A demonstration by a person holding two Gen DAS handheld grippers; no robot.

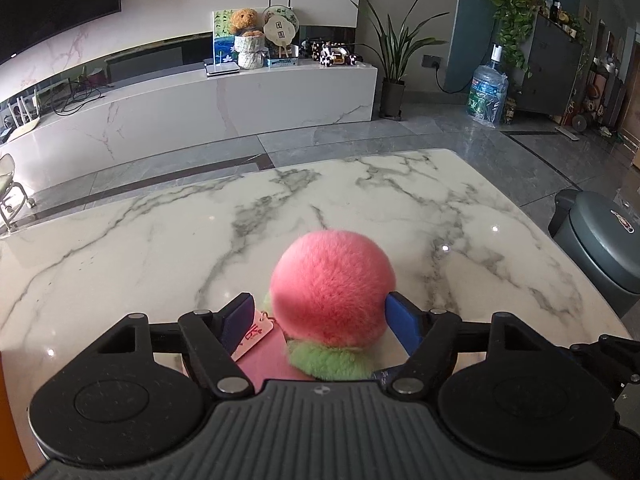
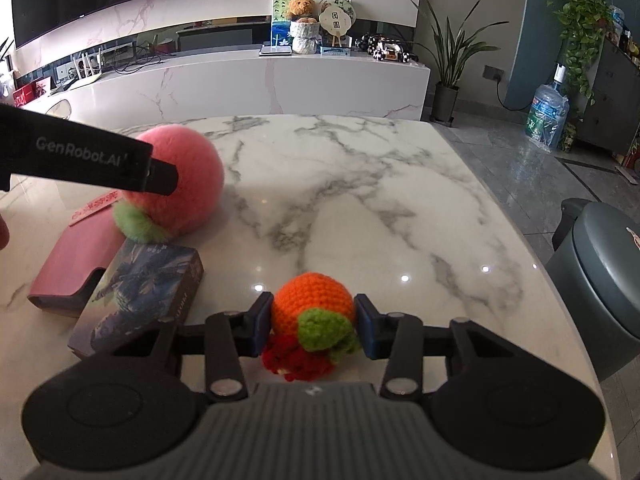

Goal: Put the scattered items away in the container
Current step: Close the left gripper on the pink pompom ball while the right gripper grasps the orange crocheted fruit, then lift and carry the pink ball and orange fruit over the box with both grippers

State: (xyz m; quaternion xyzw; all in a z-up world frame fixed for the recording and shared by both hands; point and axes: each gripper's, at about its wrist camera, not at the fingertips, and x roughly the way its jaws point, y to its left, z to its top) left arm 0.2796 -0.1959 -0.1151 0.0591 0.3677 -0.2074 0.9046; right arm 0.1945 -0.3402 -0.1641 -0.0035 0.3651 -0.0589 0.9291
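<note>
A fluffy pink plush peach [image 1: 332, 284] with a green leaf collar rests between the blue pads of my left gripper [image 1: 320, 320], on a pink flat case [image 1: 264, 364]. The jaws stand wide: the left pad is clear of the fur and the right pad is just at it. In the right wrist view, one black finger [image 2: 160, 178] of that gripper crosses in front of the peach [image 2: 192, 184]. My right gripper [image 2: 314, 320] has both pads against an orange crocheted fruit [image 2: 312, 304] with a green leaf and red yarn beneath.
The white marble table [image 2: 360, 200] also carries a dark illustrated box [image 2: 140, 292] lying beside the pink case [image 2: 76, 268]. A grey lidded bin [image 2: 600, 276] stands off the table's right edge. A tag [image 1: 256, 334] lies by the peach. Beyond are a low cabinet, plants and a water bottle.
</note>
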